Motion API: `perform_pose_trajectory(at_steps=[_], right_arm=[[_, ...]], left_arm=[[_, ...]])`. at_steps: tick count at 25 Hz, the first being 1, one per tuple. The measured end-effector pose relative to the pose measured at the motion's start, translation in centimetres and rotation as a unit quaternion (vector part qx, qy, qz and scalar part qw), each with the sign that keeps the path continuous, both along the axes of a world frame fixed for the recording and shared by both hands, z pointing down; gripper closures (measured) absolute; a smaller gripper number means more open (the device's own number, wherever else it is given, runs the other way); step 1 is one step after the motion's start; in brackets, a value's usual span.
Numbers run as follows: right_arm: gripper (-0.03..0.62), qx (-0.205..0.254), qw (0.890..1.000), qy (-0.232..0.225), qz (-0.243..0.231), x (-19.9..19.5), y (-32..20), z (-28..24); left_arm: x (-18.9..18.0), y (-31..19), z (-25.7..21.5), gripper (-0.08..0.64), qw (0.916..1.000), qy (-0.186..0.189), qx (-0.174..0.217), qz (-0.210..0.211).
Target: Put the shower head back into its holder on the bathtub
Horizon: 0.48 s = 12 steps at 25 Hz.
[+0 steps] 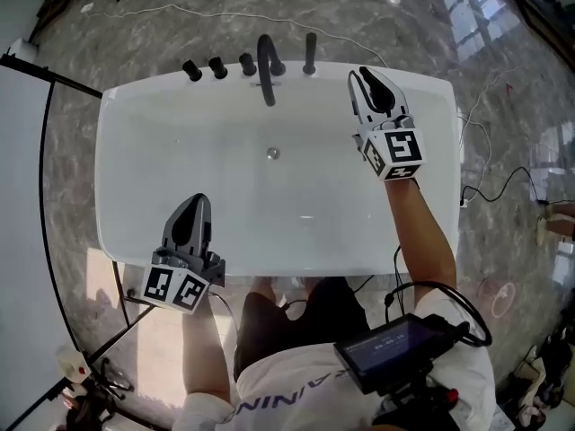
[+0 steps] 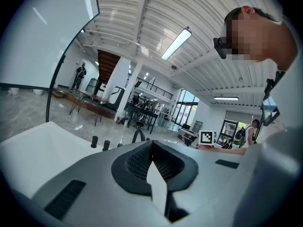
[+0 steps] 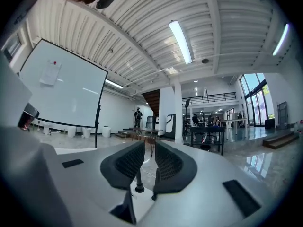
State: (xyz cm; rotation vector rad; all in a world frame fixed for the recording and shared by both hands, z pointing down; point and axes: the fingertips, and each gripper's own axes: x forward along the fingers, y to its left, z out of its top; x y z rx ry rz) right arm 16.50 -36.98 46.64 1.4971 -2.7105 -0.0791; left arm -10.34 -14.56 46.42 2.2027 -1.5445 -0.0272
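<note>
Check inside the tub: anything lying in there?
Only the drain shows on the tub floor; nothing else in the visible part. The left hand-held gripper hides a near-left patch, the right hand-held gripper a far-right one.

Holds L gripper (image 1: 199,201) low at head view's left, pointing fwd, jaws shut tip to tip, nothing betw. them; marker cube (image 1: 175,287) faces up at its rear, L forearm (image 1: 205,339) bare, running back to torso. Reaches R gripper (image 1: 359,79) further fwd at right, R forearm (image 1: 422,232) stretched out, jaws a narrow slit apart, gripping nothing.
</note>
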Motion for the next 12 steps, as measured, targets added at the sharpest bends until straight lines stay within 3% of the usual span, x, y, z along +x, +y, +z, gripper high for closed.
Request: perform_pose_trajectory(at_steps=[5, 12], right_arm=[[0.549, -0.003, 1.0, -0.008, 0.006, 2.8, 6.7, -5.0], [0.575, -0.035, 0.999, -0.026, 0.028, 5.6, 13.9, -7.6]], left_arm=[[1.7, 1.7, -4.8, 0.544, 0.9993, -0.013, 0.034, 0.002], [4.9, 3.7, -9.2, 0.543, 0.9974, -0.02, 0.059, 0.036]])
